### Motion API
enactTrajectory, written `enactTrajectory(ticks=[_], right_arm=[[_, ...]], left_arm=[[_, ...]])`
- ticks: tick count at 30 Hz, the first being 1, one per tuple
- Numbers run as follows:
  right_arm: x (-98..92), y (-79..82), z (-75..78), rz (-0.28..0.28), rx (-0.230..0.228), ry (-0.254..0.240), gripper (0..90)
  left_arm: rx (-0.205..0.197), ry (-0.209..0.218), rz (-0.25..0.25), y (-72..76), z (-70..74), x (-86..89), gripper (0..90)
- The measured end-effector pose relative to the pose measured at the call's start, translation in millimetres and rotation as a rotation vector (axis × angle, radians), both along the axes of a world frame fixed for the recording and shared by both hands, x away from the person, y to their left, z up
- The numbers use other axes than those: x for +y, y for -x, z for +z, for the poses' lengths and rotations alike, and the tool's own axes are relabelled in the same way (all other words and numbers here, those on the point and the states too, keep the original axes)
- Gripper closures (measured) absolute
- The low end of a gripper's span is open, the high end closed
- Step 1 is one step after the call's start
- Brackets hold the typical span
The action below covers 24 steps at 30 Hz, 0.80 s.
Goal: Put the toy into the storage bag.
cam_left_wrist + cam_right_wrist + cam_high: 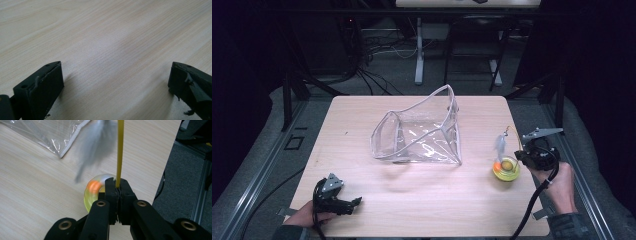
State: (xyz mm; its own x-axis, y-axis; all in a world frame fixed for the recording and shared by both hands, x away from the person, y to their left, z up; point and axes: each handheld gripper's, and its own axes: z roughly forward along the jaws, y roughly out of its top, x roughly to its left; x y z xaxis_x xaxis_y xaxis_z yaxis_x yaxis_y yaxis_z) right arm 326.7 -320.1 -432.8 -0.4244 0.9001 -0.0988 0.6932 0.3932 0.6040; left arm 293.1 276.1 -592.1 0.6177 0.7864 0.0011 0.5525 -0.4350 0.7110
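While we pinch the thin yellow stem (120, 152) of the cat toy (505, 168) near the table's (422, 200) right edge, the right gripper (117, 187) is clamped on it. It looks light and wobbly, its feather (93, 147) soft, so the stem seems the best hold. Our left gripper (343, 204) rests spread and empty at the near left corner, and a clear bag (422, 135) stands mid-table.

A pale wood surface (362, 165) is standing on grey carpet (462, 75) in a dim room. Black cables (362, 70) are trailing over the floor behind it, beside a white table leg (419, 50). Metal rails (257, 165) are running along both sides, with darkness lying beyond.
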Motion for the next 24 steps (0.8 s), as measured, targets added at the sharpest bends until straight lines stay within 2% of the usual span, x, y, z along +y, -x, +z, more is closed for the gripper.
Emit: enactTrajectory(ticks=[10,16,17,24], right_arm=[[5.8,-16.2,5.7,0.022,0.025,0.03,88.5],[6.4,-21.9,15.7,0.032,0.03,0.044,88.7],[6.8,-23.8,19.7,0.044,0.048,0.048,88.7],[10.2,-30.8,26.3,0.071,0.086,0.076,88.7]], left_arm=[[0.001,0.002,0.002,0.1,-0.1,-0.1,0.0],[0.001,0.002,0.002,0.1,0.0,-0.1,0.0],[0.001,0.002,0.002,0.1,0.0,-0.1,0.0],[0.001,0.0,0.0,0.0,0.0,0.0,0.0]])
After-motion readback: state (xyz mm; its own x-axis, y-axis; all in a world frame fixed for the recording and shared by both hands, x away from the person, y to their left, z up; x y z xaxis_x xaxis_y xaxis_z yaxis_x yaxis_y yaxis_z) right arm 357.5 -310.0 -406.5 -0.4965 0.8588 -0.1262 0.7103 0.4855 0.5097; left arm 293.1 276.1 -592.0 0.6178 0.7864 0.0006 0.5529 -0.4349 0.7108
